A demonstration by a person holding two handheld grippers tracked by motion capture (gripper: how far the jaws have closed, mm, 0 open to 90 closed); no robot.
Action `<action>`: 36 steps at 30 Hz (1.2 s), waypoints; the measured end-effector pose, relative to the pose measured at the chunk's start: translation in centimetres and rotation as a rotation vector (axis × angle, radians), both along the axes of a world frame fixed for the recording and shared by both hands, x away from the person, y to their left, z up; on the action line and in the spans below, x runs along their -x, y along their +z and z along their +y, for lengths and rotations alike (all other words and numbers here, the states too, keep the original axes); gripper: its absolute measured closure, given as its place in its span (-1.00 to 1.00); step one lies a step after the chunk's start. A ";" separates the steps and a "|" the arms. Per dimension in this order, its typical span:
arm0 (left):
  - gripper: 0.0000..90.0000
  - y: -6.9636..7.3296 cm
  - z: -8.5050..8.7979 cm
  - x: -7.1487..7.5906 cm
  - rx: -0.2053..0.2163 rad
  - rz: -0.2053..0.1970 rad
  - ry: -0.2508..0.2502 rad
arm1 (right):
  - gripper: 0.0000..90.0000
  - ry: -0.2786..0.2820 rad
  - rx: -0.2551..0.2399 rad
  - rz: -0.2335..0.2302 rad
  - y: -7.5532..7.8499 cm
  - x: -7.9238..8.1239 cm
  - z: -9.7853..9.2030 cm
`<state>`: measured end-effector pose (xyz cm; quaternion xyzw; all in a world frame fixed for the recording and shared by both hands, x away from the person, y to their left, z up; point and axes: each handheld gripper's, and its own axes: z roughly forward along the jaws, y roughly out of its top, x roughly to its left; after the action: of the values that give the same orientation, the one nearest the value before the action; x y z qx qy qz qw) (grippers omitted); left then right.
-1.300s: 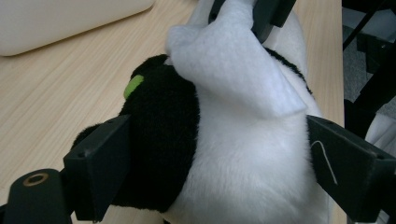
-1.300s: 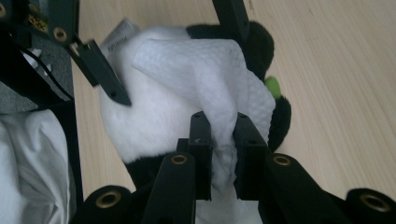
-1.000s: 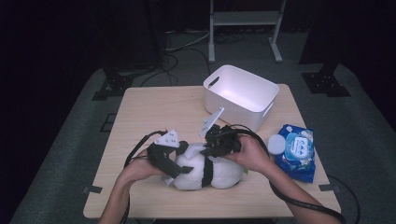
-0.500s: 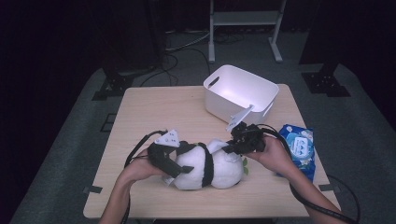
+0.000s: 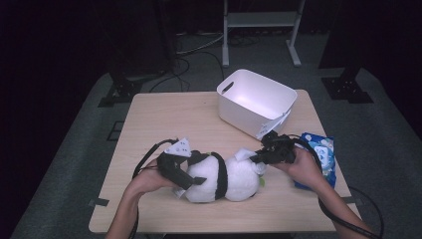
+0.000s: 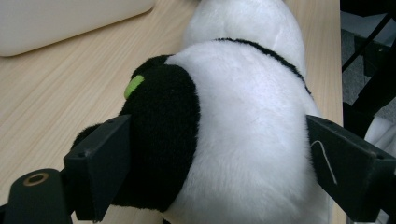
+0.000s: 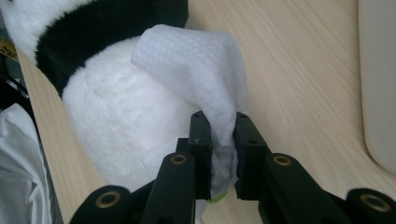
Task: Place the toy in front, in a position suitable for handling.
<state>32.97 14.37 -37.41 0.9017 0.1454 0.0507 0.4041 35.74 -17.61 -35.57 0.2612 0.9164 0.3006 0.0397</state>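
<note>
Near the bench's (image 5: 149, 119) six o'clock edge, the plush panda (image 5: 224, 177) is clamped by the left claw (image 6: 210, 154). A white wipe (image 7: 196, 60) is pinched in the right claw (image 7: 219, 140) at the panda's three o'clock end. The wipe could be pulled loose if dragged hard across the fur.

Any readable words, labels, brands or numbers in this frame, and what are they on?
None can be read.
Blue wipes pack: has a printed front, too small and blurred to read.
White bin: a tag hangs at its near corner, nothing legible on it.
Plush panda: no lettering visible.
</note>
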 end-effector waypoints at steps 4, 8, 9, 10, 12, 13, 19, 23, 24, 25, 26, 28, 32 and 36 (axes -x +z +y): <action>-0.76 0.0 0.0 0.0 -0.003 0.000 -0.001 | 0.76 -0.003 -0.008 0.002 -0.1 0.0 -0.2; -0.76 0.0 0.0 0.0 -0.004 0.000 0.000 | 0.76 0.021 -0.009 -0.017 0.5 0.4 0.5; -0.76 0.0 0.0 0.0 -0.005 0.000 -0.001 | 0.76 0.026 -0.006 -0.018 0.8 0.5 0.7; -0.76 0.0 0.0 0.0 -0.005 0.001 -0.001 | 0.76 0.038 -0.009 -0.025 0.9 0.5 1.0; -0.76 0.0 0.0 0.0 -0.005 0.000 -0.001 | 0.76 0.053 -0.008 -0.030 1.2 0.6 1.6; -0.76 0.0 0.0 0.0 -0.005 0.000 -0.001 | 0.76 0.067 -0.006 -0.037 1.4 0.7 2.1; -0.76 0.2 0.0 0.0 -0.013 0.006 -0.001 | 0.76 0.113 -0.010 -0.043 1.8 0.7 4.3; -0.79 0.7 -0.1 0.1 -0.027 0.015 -0.005 | 0.76 0.144 -0.013 -0.049 1.6 1.1 5.1; -0.82 0.9 -0.2 0.1 -0.034 0.018 -0.009 | 0.76 0.149 -0.022 -0.049 1.5 1.2 5.2; -0.84 1.3 -0.3 0.1 -0.040 0.022 -0.013 | 0.76 0.153 -0.031 -0.046 1.5 1.3 5.2; -0.86 1.5 -0.3 0.2 -0.042 0.030 -0.010 | 0.76 0.152 -0.030 -0.048 1.4 1.6 5.3; -0.90 1.8 -0.5 0.1 -0.050 0.040 -0.018 | 0.76 0.161 -0.030 -0.052 1.4 1.8 5.3; -0.94 2.5 -1.2 -0.3 -0.065 0.062 -0.032 | 0.76 0.175 -0.044 -0.047 1.4 2.4 5.3; -0.96 2.7 -2.7 -0.7 -0.137 0.105 -0.080 | 0.76 0.210 -0.052 -0.054 1.4 3.5 5.7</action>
<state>33.67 11.66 -34.74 0.9337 0.1266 -0.0029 0.3349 32.22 -11.96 -34.15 0.1564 0.9293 0.3336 0.0257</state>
